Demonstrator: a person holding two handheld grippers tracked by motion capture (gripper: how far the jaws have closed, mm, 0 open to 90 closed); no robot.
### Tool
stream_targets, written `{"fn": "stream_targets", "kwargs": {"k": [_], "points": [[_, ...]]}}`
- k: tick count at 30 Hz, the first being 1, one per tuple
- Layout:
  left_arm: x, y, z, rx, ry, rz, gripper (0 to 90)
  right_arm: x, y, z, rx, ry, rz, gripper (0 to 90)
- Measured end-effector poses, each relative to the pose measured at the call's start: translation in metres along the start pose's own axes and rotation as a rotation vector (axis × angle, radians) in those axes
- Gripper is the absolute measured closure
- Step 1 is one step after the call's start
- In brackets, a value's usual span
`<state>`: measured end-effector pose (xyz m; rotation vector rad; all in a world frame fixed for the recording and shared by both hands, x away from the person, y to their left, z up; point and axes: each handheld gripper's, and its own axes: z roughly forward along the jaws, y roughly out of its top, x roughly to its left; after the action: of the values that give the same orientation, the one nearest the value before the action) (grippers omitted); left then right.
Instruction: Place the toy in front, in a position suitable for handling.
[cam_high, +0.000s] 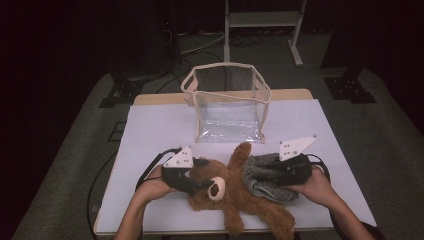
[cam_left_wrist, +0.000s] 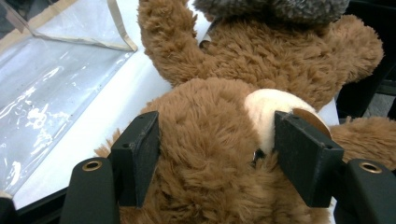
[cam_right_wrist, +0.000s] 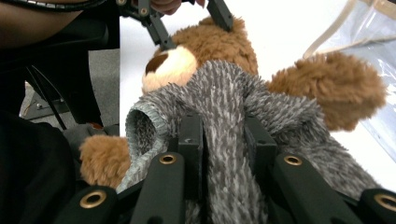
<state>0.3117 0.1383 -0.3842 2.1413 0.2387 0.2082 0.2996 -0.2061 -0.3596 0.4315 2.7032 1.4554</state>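
A brown teddy bear (cam_high: 235, 197) lies on its back on the white table (cam_high: 160, 120), head toward the left. My left gripper (cam_high: 202, 181) holds the bear's head (cam_left_wrist: 210, 121) between its jaws, one pad sunk in the fur and the other against the cream muzzle (cam_left_wrist: 271, 105). A fuzzy grey garment (cam_high: 260, 166) lies over the bear's body. My right gripper (cam_high: 267, 176) is shut on a fold of that grey garment (cam_right_wrist: 224, 88), whose ribbed opening (cam_right_wrist: 144, 123) gapes at the left. One brown arm (cam_right_wrist: 336, 84) sticks out from under the cloth.
A clear plastic bag with beige trim (cam_high: 227, 107) stands open just behind the bear, at mid-table. The table's front edge (cam_high: 165, 231) runs close under both forearms. Stand legs and cables (cam_high: 260, 35) sit on the dark floor beyond.
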Motion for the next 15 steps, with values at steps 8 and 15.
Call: {"fn": "stream_targets", "kwargs": {"k": [8,15], "points": [[0.003,-0.001,0.001,-0.003,-0.001,-0.019,31.5,0.022,-0.039,-0.022,-0.029,-0.070,0.061,71.9],[0.007,-0.001,-0.013,0.031,0.049,0.004,31.3,0.001,-0.034,-0.012,-0.028,-0.090,0.072,72.2]]}}
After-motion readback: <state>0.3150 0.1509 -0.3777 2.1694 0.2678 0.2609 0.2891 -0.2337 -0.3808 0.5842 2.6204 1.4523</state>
